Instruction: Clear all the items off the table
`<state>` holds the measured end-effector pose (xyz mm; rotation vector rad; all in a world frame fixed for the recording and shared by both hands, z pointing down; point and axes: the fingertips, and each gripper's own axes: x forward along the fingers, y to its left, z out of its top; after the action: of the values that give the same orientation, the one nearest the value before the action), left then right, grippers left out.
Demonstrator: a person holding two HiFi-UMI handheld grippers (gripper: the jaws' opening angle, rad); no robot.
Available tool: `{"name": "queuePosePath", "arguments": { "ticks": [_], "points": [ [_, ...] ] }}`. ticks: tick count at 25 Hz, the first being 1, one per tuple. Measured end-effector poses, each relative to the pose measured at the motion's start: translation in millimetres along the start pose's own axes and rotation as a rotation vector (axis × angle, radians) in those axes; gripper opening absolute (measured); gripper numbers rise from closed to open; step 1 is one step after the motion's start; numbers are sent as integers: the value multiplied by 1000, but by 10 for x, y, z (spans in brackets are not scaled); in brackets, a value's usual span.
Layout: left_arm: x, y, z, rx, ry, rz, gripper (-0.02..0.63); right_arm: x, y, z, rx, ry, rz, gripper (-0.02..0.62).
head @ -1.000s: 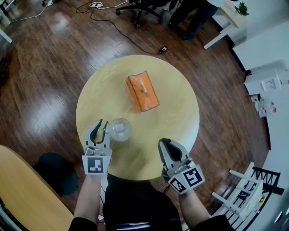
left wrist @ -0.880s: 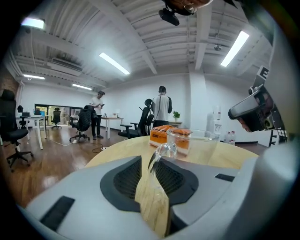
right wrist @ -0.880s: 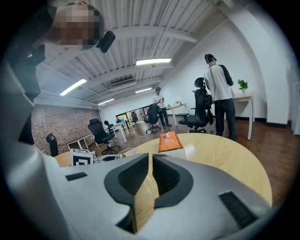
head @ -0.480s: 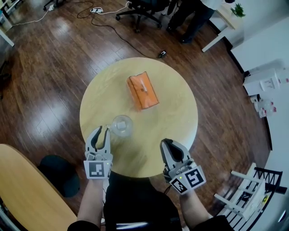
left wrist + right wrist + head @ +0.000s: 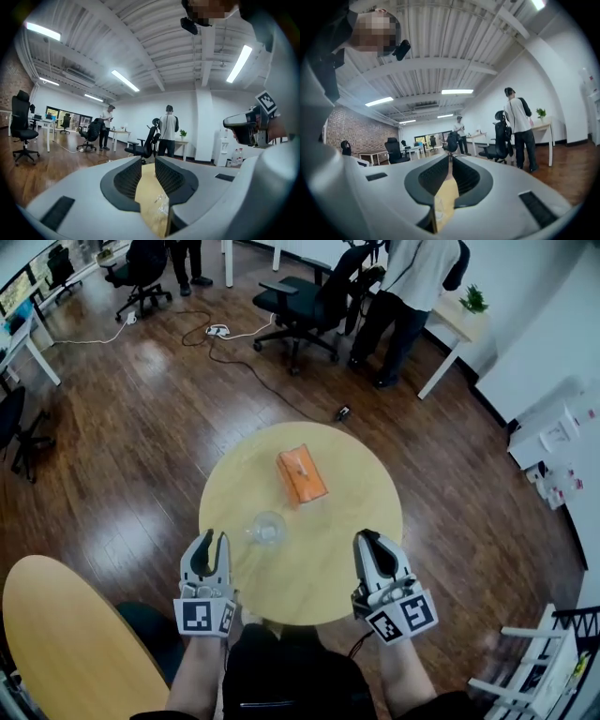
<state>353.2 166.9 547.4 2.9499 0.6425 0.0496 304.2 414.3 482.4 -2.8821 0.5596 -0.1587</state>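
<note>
A round light-wood table carries an orange tissue pack near its middle and a clear glass closer to me. My left gripper hovers at the table's near left edge, a short way left of the glass and apart from it, jaws open and empty. In the left gripper view the glass shows low through the gap. My right gripper is shut and empty over the near right edge. Its jaws nearly meet, with only the tabletop below them.
A second wooden table fills the lower left. Office chairs and standing people are beyond the table, with a cable across the floor. A white desk and white cabinet stand at right, a white rack at lower right.
The left gripper has let go of the glass's rim, widened its jaws and drawn back toward me. The head view has pulled back and shows more of the room. The right gripper stays shut.
</note>
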Motion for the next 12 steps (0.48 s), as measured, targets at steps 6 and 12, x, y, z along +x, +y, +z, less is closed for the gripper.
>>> {"name": "queuePosePath", "arguments": {
  "ticks": [6, 12],
  "points": [
    [-347, -68, 716, -9, -76, -29, 81, -382, -79, 526, 31, -111, -67, 6],
    [-493, 138, 1129, -6, -173, -4, 81, -592, -200, 983, 50, -269, -87, 5]
  ]
}}
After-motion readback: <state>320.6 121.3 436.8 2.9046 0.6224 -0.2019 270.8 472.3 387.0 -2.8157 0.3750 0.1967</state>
